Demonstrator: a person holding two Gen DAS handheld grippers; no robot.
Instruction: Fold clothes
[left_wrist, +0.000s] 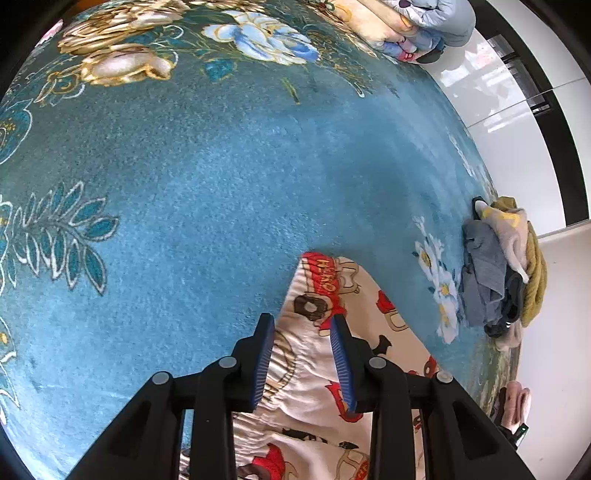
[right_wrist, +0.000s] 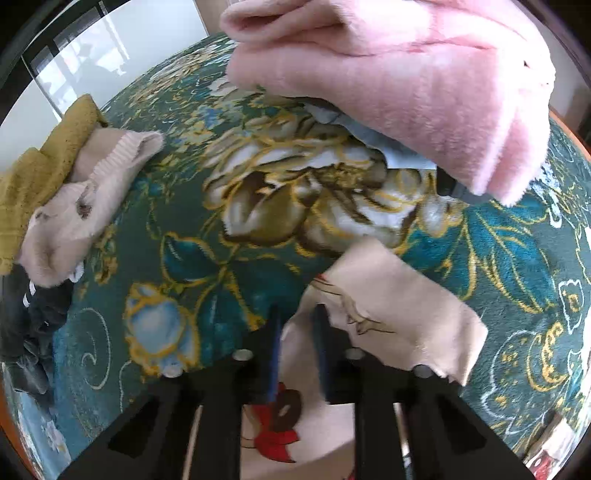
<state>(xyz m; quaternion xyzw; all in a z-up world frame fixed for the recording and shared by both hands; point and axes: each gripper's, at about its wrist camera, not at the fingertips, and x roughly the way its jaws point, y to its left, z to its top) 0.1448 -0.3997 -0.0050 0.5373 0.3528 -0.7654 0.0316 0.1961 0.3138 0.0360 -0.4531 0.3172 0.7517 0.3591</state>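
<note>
We've got the left gripper (left_wrist: 303, 328) at bottom centre of the left wrist view, clamped on the gathered waistband of the cream printed shorts (left_wrist: 325, 369); fabric bunches btwn the blue pads (left_wrist: 338, 354). Shorts run from bottom centre up to mid-frame on the blue floral carpet (left_wrist: 221, 177). Clothes pile (left_wrist: 498, 266) (grey, mustard, pale bits) sits at right edge, well apart.

In the right wrist view, right gripper (right_wrist: 297, 314) is at lower centre w/ the cream fabric (right_wrist: 388, 317) btwn its narrow jaws; frame is blurred, so we can't tell if the pads actually press it. Pink fleece garment (right_wrist: 406, 74) fills top right. Mustard and pale-pink knits (right_wrist: 74, 173) lie at left edge.
</note>
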